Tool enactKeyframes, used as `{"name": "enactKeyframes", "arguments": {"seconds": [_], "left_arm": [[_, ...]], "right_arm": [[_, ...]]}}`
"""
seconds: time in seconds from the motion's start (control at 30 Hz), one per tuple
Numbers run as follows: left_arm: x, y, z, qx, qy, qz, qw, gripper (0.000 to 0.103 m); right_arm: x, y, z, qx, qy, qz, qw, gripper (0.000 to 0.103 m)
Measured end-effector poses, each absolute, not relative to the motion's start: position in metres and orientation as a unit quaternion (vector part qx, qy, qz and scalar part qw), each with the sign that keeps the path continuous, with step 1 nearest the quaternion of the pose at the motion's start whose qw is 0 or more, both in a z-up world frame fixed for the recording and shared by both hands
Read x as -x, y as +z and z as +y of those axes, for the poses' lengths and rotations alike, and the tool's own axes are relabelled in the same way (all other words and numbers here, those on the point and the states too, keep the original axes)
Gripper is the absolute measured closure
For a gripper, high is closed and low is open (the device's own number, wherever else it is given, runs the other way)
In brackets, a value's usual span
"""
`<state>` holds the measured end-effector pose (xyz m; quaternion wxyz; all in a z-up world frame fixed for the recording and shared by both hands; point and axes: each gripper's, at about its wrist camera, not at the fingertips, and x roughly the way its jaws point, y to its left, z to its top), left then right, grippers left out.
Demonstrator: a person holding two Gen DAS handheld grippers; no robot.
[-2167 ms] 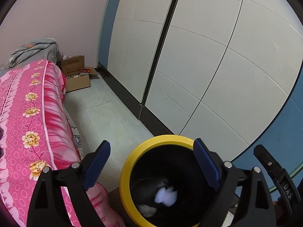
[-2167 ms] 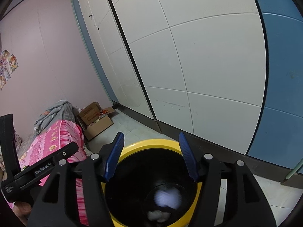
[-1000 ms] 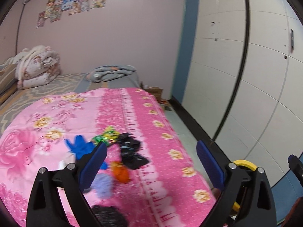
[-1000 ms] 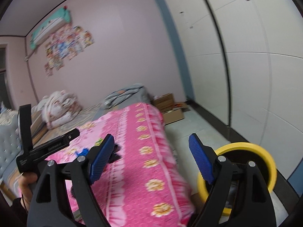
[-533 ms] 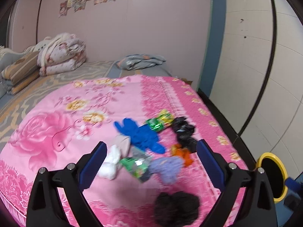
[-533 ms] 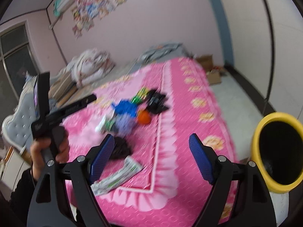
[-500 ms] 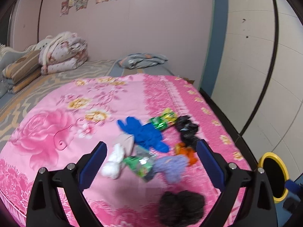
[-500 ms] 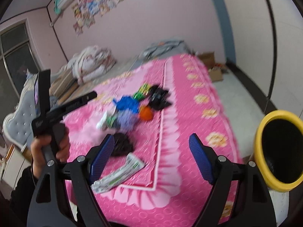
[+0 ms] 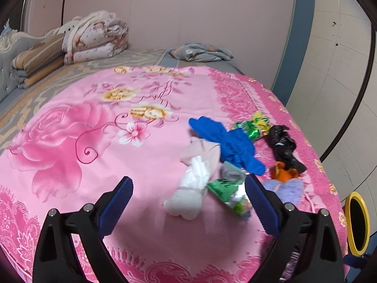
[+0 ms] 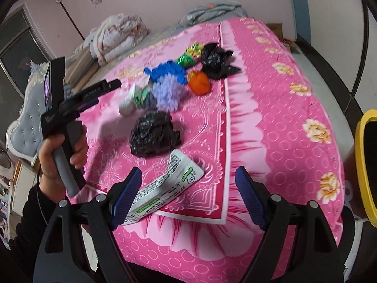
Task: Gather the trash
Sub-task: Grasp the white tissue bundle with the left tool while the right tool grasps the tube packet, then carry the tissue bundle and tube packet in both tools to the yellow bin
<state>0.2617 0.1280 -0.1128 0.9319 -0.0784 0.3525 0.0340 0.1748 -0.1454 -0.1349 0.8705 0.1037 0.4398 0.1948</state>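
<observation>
Several pieces of trash are lying on the pink bed cover (image 9: 70,141) in the left wrist view, so most of the collecting looks to be ahead: a blue glove (image 9: 226,139), a green-and-yellow wrapper (image 9: 255,127), a black bag (image 9: 282,146), an orange scrap (image 9: 281,173), a lilac fluffy wad (image 9: 286,188), a white tissue wad (image 9: 190,188) and a green foil packet (image 9: 232,193) are sitting bunched together near the bed's right side. The left tool (image 9: 188,208) is hovering over the cover with its jaws spread wide and nothing between them, the white wad and the foil packet lying just beyond its tips. The yellow-rimmed bin (image 9: 358,221) is standing on the floor past the bed's right edge, well apart from the pile; what is inside it cannot be told from here. In the right wrist view, the right tool (image 10: 188,198) is likewise standing spread and empty above the bed's near edge, with a flat white printed wrapper (image 10: 169,186) lying just beside its left finger and a crumpled black bag (image 10: 153,136) a little farther on. The same cluster is showing beyond that, and a hand (image 10: 61,151) is gripping the other tool's handle at the left. Judging by this, no item is being carried now, and every visible piece is waiting to be picked up.
</observation>
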Motion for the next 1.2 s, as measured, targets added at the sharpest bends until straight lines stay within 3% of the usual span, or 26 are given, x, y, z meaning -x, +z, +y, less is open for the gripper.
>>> {"name": "enactKeyframes", "arguments": {"seconds": [0.3, 0.4, 0.6, 0.63, 0.73, 0.87, 1.2], "left_arm": [[-0.282, -0.144, 0.137, 0.096, 0.021, 0.378, 0.921, 0.011], [-0.287, -0.152, 0.137, 0.105, 0.012, 0.385, 0.917, 0.017], [-0.292, -0.165, 0.138, 0.118, -0.004, 0.395, 0.911, 0.051], [-0.293, -0.167, 0.137, 0.119, -0.008, 0.397, 0.91, 0.065], [-0.291, -0.169, 0.138, 0.124, -0.008, 0.392, 0.912, 0.073], [-0.29, -0.169, 0.141, 0.134, -0.006, 0.386, 0.913, 0.075], [-0.286, -0.161, 0.141, 0.131, -0.006, 0.373, 0.918, 0.076]], "right_arm": [[-0.19, -0.154, -0.124, -0.079, 0.195, 0.467, 0.859, 0.026], [-0.195, -0.159, -0.12, -0.073, 0.194, 0.471, 0.858, 0.029], [-0.197, -0.161, -0.108, -0.038, 0.191, 0.462, 0.865, 0.046], [-0.196, -0.161, -0.105, -0.029, 0.19, 0.459, 0.867, 0.051], [-0.191, -0.163, -0.101, -0.004, 0.185, 0.446, 0.876, 0.062], [-0.184, -0.167, -0.098, 0.019, 0.18, 0.429, 0.885, 0.076], [-0.178, -0.162, -0.1, 0.03, 0.185, 0.399, 0.897, 0.083]]}}
